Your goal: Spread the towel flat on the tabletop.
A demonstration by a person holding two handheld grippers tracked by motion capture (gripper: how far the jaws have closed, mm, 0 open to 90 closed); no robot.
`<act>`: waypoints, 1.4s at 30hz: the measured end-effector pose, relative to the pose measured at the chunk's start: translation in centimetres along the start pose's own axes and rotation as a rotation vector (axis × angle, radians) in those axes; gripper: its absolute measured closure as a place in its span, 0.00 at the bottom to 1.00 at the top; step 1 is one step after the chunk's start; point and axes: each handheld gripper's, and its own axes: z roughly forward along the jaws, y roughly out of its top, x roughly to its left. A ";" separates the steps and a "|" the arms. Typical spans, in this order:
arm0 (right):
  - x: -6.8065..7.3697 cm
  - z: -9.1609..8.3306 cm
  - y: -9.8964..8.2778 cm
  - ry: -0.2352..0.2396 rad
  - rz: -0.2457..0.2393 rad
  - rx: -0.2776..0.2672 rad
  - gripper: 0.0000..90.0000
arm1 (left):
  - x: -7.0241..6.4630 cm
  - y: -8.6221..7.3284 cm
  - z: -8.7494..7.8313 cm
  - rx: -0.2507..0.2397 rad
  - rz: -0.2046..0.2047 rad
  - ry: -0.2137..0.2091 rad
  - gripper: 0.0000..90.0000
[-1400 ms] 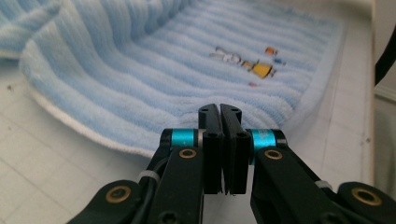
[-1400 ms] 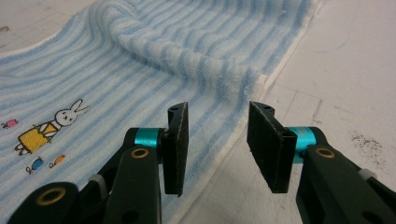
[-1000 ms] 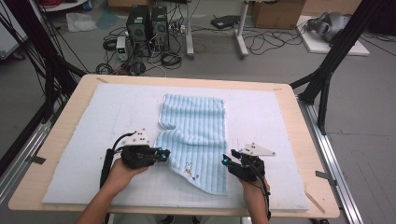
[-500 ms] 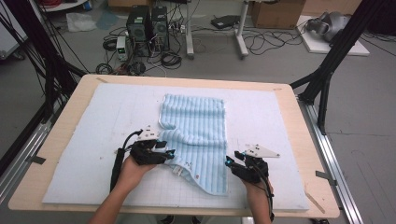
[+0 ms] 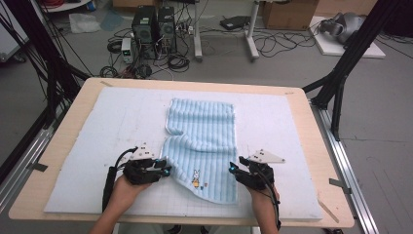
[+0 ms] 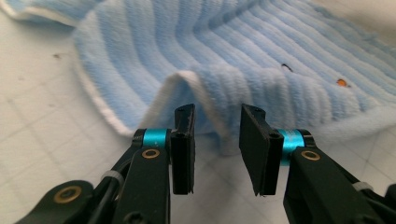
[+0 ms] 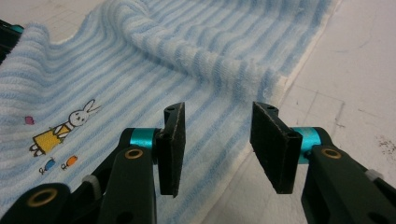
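Note:
A light blue striped towel with a small rabbit print lies on the white mat, rumpled across its middle. My left gripper is at the towel's near left edge. In the left gripper view its jaws stand apart and have just been closing. A raised fold of the white-trimmed towel edge stands between their tips, and the pads are not pressing on it. My right gripper is at the near right edge. It is open over the towel border, near the rabbit print.
The white gridded mat covers most of the wooden table. Beyond the far edge are computer towers and cables on the floor. Black frame legs stand at the right.
My left gripper shifted a little along the towel's near left edge, and that edge now stands up in a fold. The right gripper has stayed where it was.

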 end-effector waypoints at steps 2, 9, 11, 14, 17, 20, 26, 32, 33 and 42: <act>-0.1 0.0 0.0 -0.002 0.002 0.002 0.61 | -0.3 0.1 0.4 0.012 0.012 -0.003 0.68; -0.3 -0.1 -0.1 -0.007 0.008 0.001 0.61 | -1.2 -0.1 1.5 0.042 0.062 0.100 0.68; -0.3 -0.1 -0.2 -0.008 0.014 0.002 0.61 | -1.3 -0.1 1.2 0.043 0.071 0.115 0.82; -0.4 -0.2 -0.2 -0.009 0.015 0.004 0.61 | -1.0 -0.5 0.6 0.028 0.069 0.084 0.96; -0.3 -0.3 -0.3 -0.010 0.010 0.006 0.61 | -0.9 -0.9 -0.5 -0.008 0.038 0.038 0.97; -0.2 -0.3 -0.2 -0.010 0.007 0.003 0.61 | -1.0 -1.2 -2.0 -0.036 0.038 0.005 0.98; 0.4 -0.2 -0.2 -0.009 0.000 0.008 0.61 | -1.4 -2.2 -4.8 -0.091 0.016 -0.096 0.98; 0.4 -0.1 -0.4 -0.013 0.006 0.018 0.61 | -1.8 -3.4 -7.0 -0.111 0.024 -0.200 0.98; 0.4 -0.1 -0.4 -0.014 0.001 0.019 0.61 | -1.8 -3.6 -7.2 -0.117 0.026 -0.191 0.96; 0.8 -0.6 -1.2 -0.041 -0.027 0.050 0.62 | 0.2 -3.7 -7.7 -0.226 -0.109 0.028 0.54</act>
